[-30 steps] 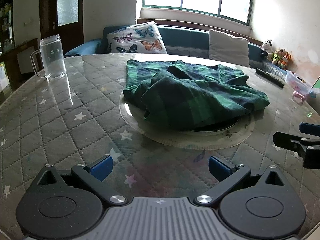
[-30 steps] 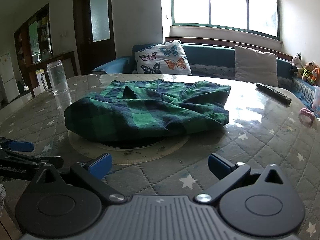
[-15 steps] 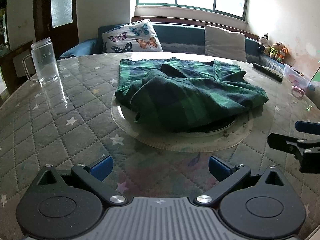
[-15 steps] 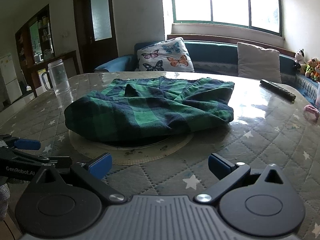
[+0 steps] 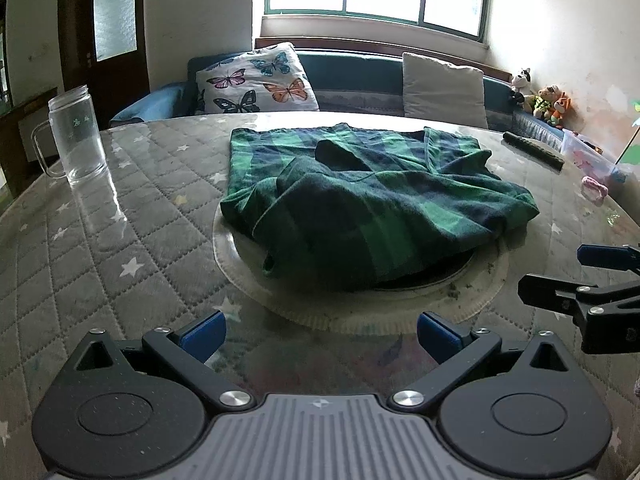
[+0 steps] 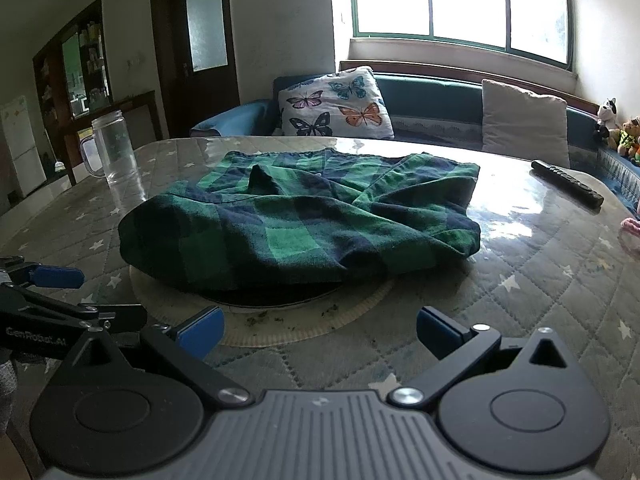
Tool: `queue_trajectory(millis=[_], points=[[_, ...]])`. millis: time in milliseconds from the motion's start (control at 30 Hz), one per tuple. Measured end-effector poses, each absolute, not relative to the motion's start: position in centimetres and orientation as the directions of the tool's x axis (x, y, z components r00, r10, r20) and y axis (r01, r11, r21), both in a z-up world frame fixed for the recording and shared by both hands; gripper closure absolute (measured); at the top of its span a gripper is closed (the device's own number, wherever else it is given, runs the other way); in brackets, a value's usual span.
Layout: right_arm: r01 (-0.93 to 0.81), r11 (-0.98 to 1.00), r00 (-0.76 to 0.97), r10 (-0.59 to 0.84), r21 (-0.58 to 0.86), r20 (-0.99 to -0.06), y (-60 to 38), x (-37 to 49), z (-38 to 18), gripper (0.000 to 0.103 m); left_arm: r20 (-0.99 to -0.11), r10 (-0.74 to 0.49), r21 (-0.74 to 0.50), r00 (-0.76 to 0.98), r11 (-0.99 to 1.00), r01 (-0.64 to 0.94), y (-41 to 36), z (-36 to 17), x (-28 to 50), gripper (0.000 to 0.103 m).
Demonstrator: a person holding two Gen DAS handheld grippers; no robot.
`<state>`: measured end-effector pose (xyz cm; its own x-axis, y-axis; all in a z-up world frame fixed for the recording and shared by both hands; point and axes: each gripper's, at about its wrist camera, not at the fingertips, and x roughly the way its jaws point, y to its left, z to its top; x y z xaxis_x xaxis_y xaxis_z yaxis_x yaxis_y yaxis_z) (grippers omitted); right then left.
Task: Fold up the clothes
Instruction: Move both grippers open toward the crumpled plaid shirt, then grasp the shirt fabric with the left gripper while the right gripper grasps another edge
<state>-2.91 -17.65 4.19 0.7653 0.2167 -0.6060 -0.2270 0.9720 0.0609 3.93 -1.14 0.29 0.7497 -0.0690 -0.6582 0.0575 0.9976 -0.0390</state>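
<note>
A rumpled green-and-navy plaid garment [image 5: 372,208] lies heaped over the round glass turntable [image 5: 486,294] at the middle of the quilted, star-patterned table [image 5: 120,248], its near hem hanging just past the turntable's dark centre and its far edge lying flatter toward the window side. The left gripper [image 5: 320,332] hovers low over the table near its front edge, blue-padded fingers [image 5: 202,334] spread wide with nothing between them; a bare strip of tabletop lies between it and the cloth. The right gripper [image 6: 320,332] sits just beside it on the right, likewise spread wide and empty, short of the turntable rim. To the left, well apart from the garment, a clear glass mug [image 5: 76,136] stands upright; whether it holds anything cannot be told. A black remote control [image 6: 566,182] lies near the far right edge.
</note>
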Motion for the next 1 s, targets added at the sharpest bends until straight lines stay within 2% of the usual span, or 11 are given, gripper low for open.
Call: queue_trajectory(millis=[1000], points=[[-0.306,0.951,0.714,0.256,0.038,-0.652,-15.8,6.1,5.0,0.000,-0.632,-0.070,-0.016,0.772,0.997,0.077,0.9,2.7,9.9,0.001]])
